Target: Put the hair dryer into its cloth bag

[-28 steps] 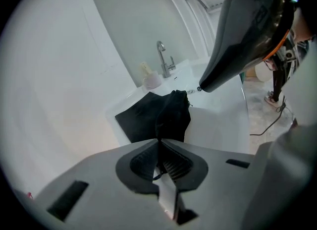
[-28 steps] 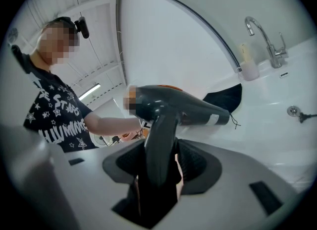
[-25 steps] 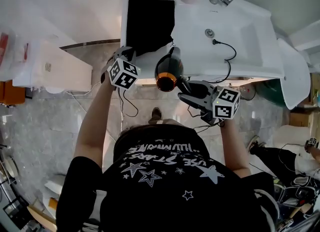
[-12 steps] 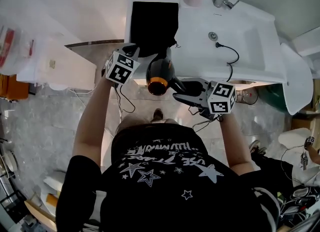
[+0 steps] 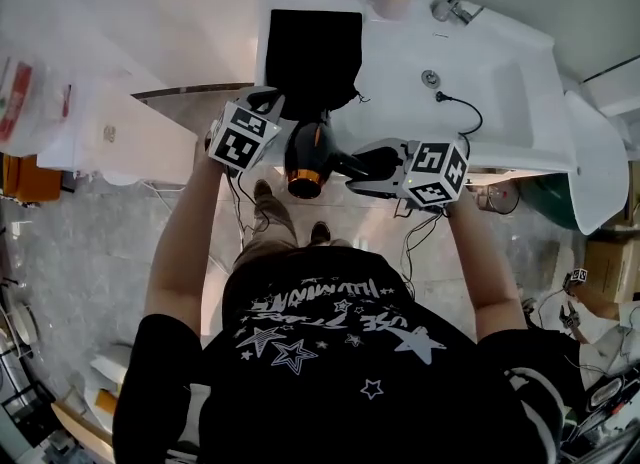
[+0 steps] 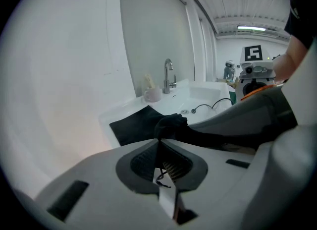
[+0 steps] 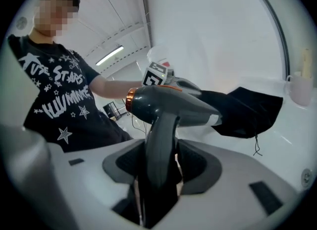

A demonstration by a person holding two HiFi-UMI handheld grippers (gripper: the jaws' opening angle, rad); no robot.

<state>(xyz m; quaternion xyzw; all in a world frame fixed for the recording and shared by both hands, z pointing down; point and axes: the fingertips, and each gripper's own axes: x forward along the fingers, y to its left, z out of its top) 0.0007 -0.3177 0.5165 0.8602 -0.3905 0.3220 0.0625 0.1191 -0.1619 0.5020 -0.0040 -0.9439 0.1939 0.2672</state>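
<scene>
Dryer moved left, its handle clamped in right gripper, nozzle aimed far into bag mouth, whose near edge left gripper pinches.

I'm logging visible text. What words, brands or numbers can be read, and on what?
"FIVE STARS" (first word unsure) above "ILLUMIN", rest hidden: black T-shirt.
Marker cubes: square patterns, no letters.
Hair dryer: no print readable.
</scene>
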